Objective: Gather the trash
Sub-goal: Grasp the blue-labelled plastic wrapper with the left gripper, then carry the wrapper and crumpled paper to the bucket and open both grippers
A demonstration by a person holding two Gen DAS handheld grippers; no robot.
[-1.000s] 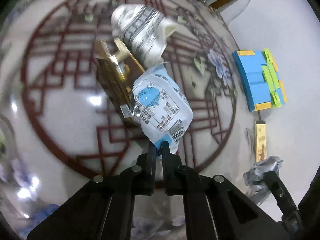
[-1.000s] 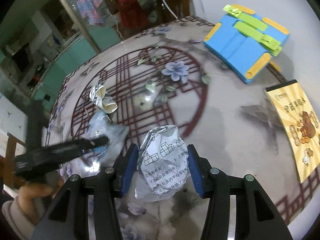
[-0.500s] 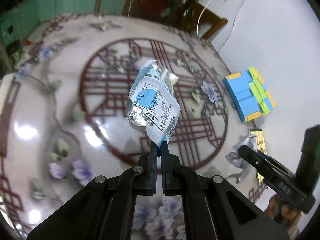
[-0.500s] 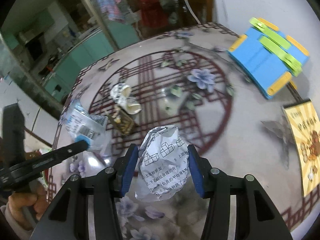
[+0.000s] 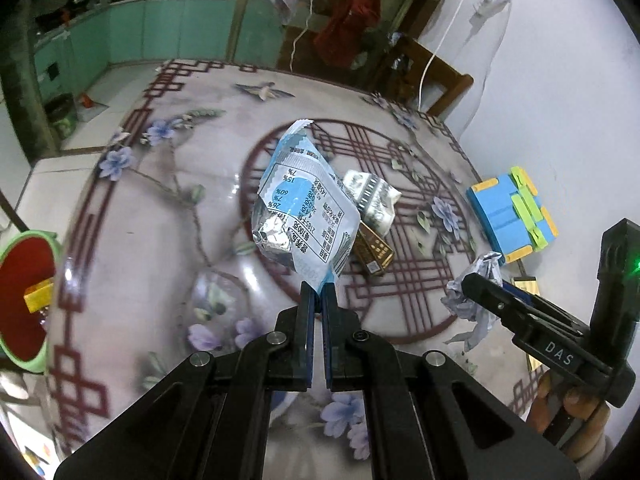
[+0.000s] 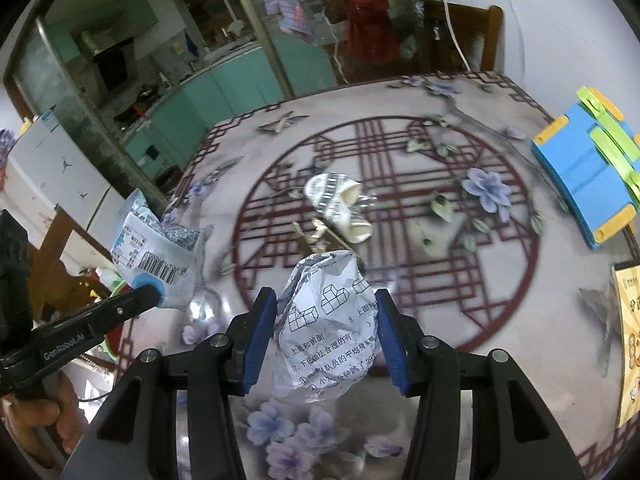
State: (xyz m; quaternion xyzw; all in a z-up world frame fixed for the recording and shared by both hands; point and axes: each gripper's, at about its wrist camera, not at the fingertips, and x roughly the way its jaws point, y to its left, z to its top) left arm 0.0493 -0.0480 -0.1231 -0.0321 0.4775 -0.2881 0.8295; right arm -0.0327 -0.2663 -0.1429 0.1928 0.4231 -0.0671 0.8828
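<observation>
- Left gripper point(image 5: 319, 294): pressed together on the bottom seam of a blue-and-white snack wrapper point(image 5: 303, 210), held above the flowered table point(image 5: 168, 240).
- Right gripper point(image 6: 326, 320): pinching a crumpled printed paper ball point(image 6: 328, 328) over the table.
- On the table: a squashed paper cup point(image 6: 340, 208), a dark gold box point(image 5: 374, 250).

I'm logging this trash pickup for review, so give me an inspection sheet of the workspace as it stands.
Surface: glossy table with a red lattice and flower pattern.
Job's things: blue-and-white wrapper and crumpled paper are lifted; a striped wrapper and a small brown box lie on the table; a red bin stands at its edge.
Clutter: blue and green plastic block; yellow booklet.
Grippers: left gripper shut on the wrapper's edge; right gripper shut on the paper.
Cables: white charger cord on the wall.
Surroundings: green cabinets, wooden chair.
</observation>
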